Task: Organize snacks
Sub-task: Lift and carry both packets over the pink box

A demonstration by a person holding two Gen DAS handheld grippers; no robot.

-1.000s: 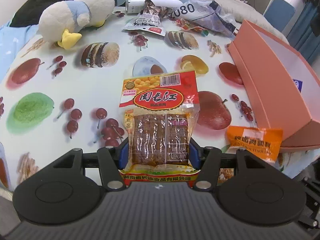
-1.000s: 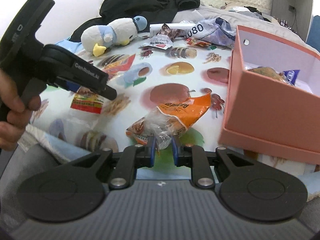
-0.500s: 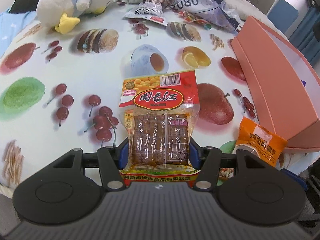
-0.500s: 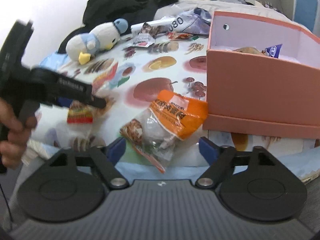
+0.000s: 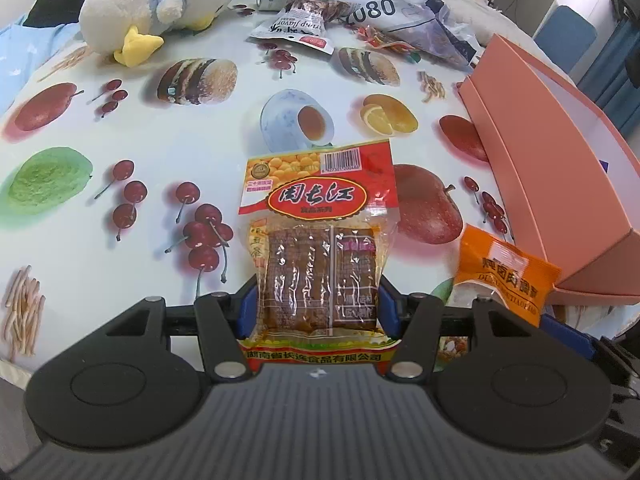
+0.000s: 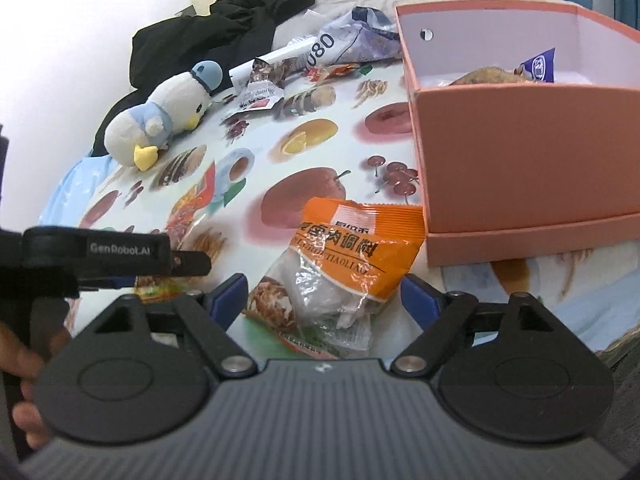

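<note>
In the left wrist view, the left tongs (image 5: 318, 312) are clenched on a red snack packet (image 5: 318, 256) with brown blocks behind a clear window; both blue pads press its sides. The packet is held over a table (image 5: 168, 144) covered with a cloth printed with fruit and bread. To the right, an orange snack packet (image 5: 506, 274) lies at the table's near edge, touching or just beside the corner of a pink box (image 5: 532, 168). At the far side, a plush penguin (image 5: 160, 8), a grey snack bag (image 5: 300, 24) and a bluish plastic bag (image 5: 416, 16) are seen.

In the right wrist view, the right tongs (image 6: 324, 300) are released, the jaws standing wide apart. The orange snack packet (image 6: 348, 256) lies on the table (image 6: 320, 152) between them, untouched by either pad, just beside the pink box (image 6: 520, 152). Inside the box, a brownish item and a purple wrapper (image 6: 540, 66) are partly visible. At the left, the left tongs (image 6: 188, 262) are seen from the side, gripped by a hand (image 6: 24, 384), with the red snack packet (image 6: 188, 216) beneath them. A black garment (image 6: 224, 28) lies behind the plush penguin (image 6: 160, 120).
</note>
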